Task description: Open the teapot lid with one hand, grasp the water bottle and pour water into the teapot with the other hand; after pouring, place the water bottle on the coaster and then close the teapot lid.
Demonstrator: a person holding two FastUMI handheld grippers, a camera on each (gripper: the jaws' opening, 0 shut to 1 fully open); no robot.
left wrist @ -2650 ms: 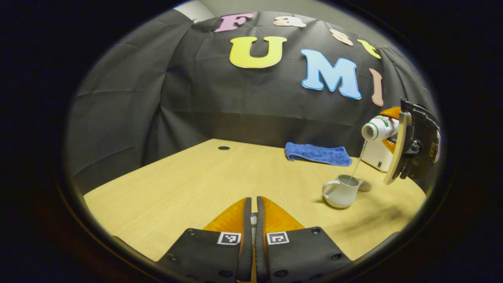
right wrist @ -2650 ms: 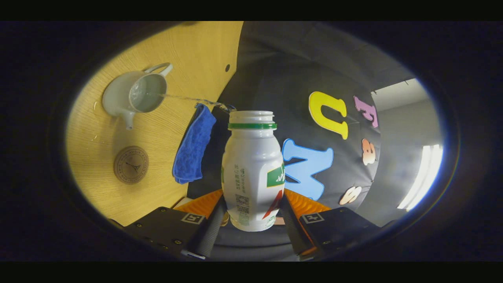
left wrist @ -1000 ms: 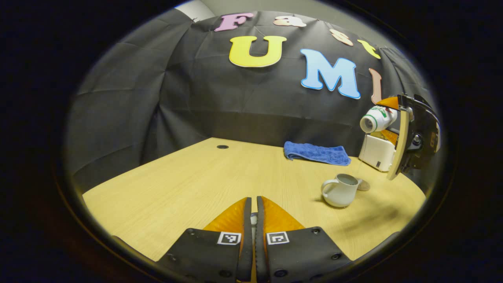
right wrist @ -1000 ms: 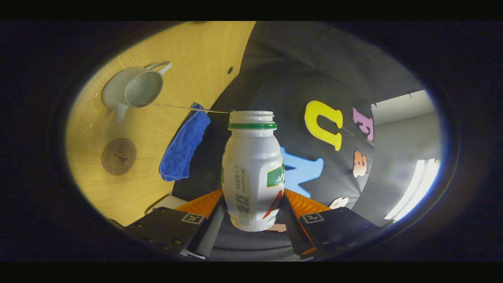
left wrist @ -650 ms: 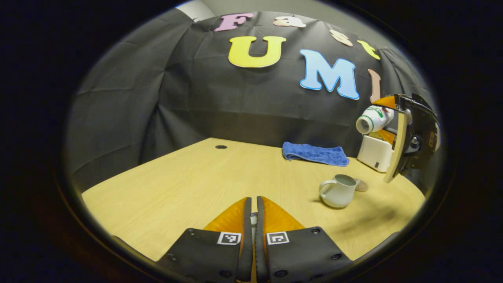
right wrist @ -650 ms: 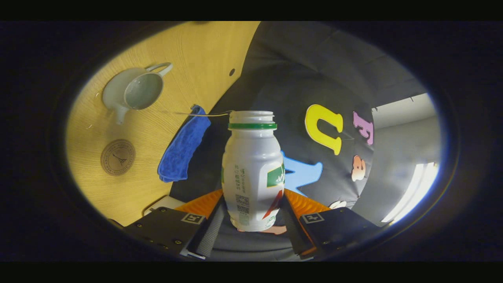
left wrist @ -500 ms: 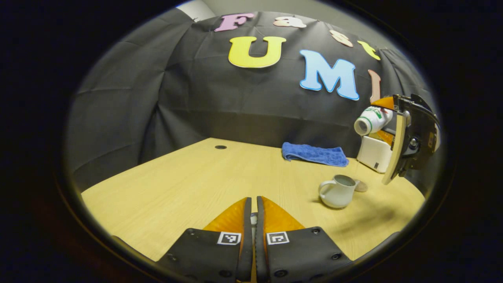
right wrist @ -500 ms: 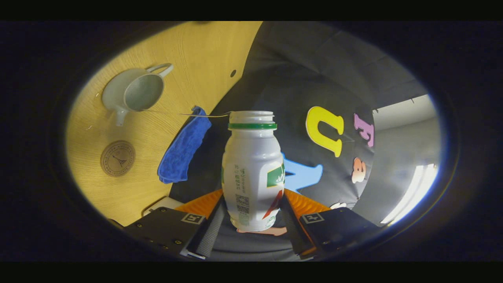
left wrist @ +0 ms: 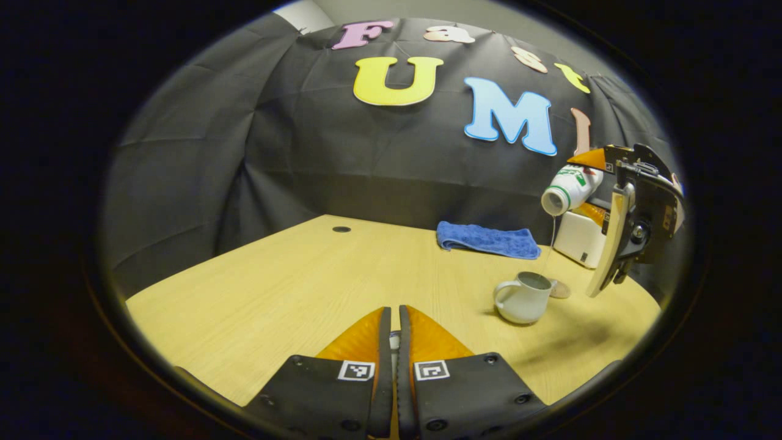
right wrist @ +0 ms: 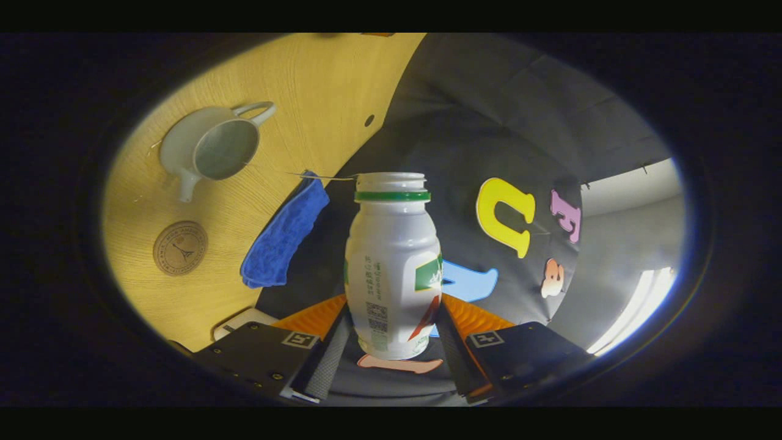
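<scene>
— Since a few seconds ago our stream has thinned to a thread, and the white plastic water bottle with the green neck ring has tipped steeper and risen.

— Going left to right in the left gripper view: our left gripper at six o'clock, fingers pressed together on something small we cannot make out; the folded blue cloth at one o'clock; the white ceramic teapot, lid off, at three o'clock on the pale wooden table.

— And the right gripper?

— We have it pinching the bottle's base on both sides, mouth above the teapot. The round brown coaster lies just beside the spout.
</scene>
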